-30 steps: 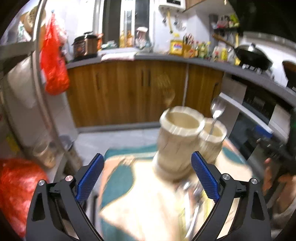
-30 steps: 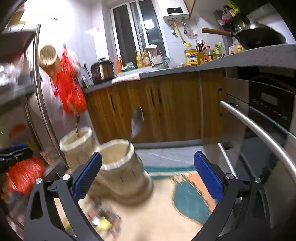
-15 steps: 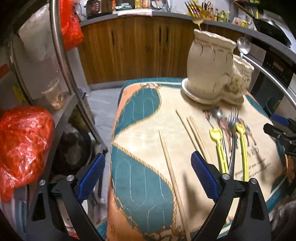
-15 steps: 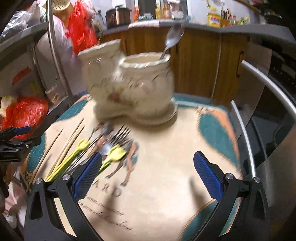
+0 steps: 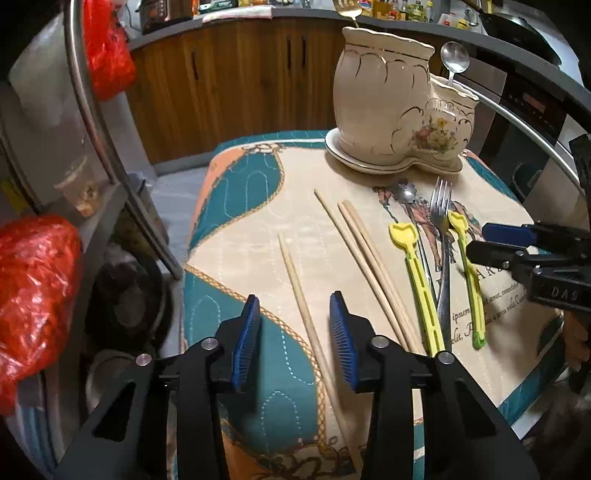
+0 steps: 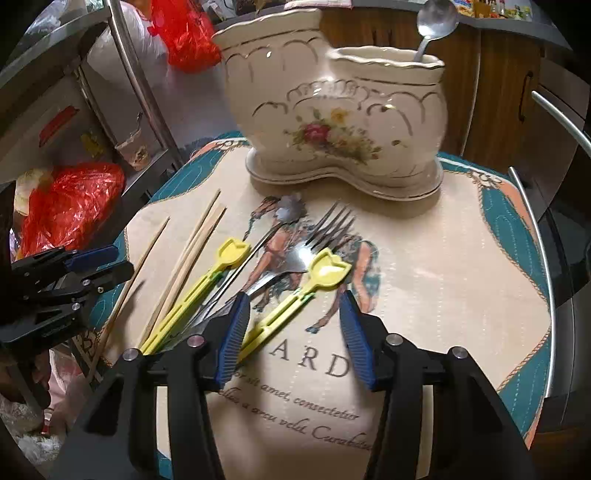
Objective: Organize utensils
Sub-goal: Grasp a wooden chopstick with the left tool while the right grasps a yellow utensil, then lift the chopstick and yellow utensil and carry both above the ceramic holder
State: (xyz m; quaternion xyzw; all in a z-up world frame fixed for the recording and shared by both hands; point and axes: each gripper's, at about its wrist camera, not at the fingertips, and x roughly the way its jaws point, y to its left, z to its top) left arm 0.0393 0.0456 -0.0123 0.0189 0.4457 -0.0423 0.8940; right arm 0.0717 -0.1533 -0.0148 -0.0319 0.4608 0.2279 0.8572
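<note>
Wooden chopsticks (image 5: 373, 266) are laid on the cloth-covered tabletop (image 5: 236, 192), a pair side by side and a single chopstick (image 5: 306, 314) apart to their left. Just right of the pair, two yellow plastic utensils (image 5: 417, 280) are seen lying beside a metal fork (image 5: 441, 221) and a small metal spoon (image 5: 404, 192), their handles crossing at the near end. At the far side of the cloth a cream ceramic holder (image 6: 332, 122) with two compartments is set; a spoon (image 6: 434, 22) stands in its lower, right-hand compartment and a gold fork (image 5: 347, 9) shows above the taller one. The left tongs (image 5: 295, 339) are held low over the single chopstick, jaws closing, with the stick between the pads and not yet pinched. The right tongs (image 6: 291, 332) are closing around the handle of the nearer yellow utensil (image 6: 295, 299); contact cannot be told.
</note>
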